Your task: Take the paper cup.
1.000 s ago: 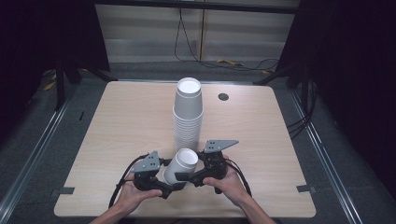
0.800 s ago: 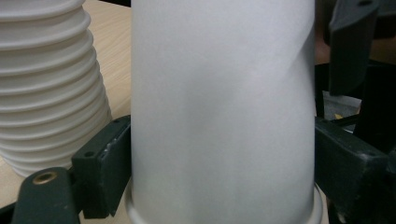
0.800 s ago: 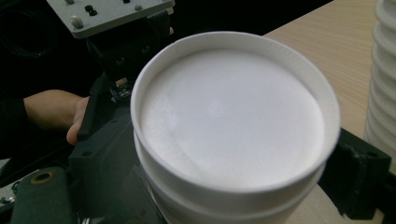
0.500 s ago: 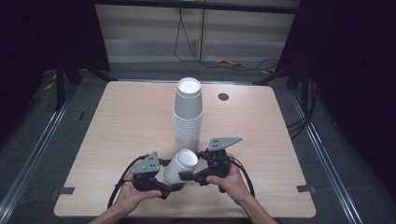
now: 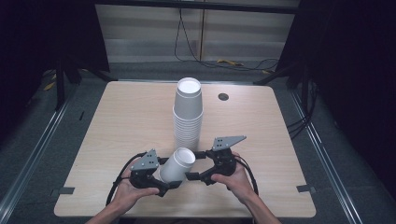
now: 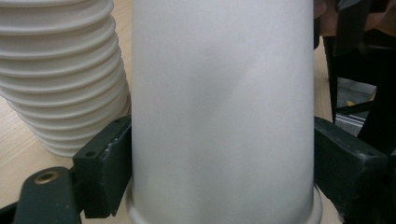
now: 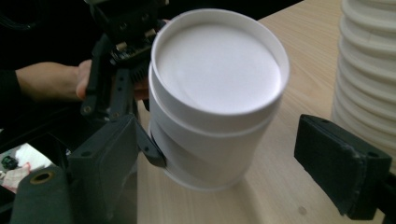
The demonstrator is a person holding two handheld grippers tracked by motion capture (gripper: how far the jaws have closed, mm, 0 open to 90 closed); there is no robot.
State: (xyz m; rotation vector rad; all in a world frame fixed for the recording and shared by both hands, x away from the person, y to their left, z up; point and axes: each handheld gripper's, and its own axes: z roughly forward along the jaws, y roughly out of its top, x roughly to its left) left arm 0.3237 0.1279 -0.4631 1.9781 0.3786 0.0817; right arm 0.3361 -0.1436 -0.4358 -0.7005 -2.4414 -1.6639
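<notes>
A tall stack of upturned white paper cups (image 5: pixel 187 116) stands mid-table. In front of it a white cup (image 5: pixel 176 164) lies tilted, its closed base pointing toward the stack. My left gripper (image 5: pixel 170 173) is shut on this cup (image 6: pixel 219 116); both pads (image 6: pixel 105 168) press its wall, and the jaws have just been closing on it. In the right gripper view the cup (image 7: pixel 215 93) looks like two nested cups. My right gripper (image 7: pixel 224 163) is open around its base end, with the right pad well apart from it.
The stack (image 6: pixel 60 84) rises just beyond the held cup, close to both grippers. The wooden table (image 5: pixel 121 121) has a dark round hole (image 5: pixel 223 96) at the back right. Both hands work near the front edge.
Almost nothing: the right gripper has edged slightly, while the cup, the left gripper and the stack stay where they were.
</notes>
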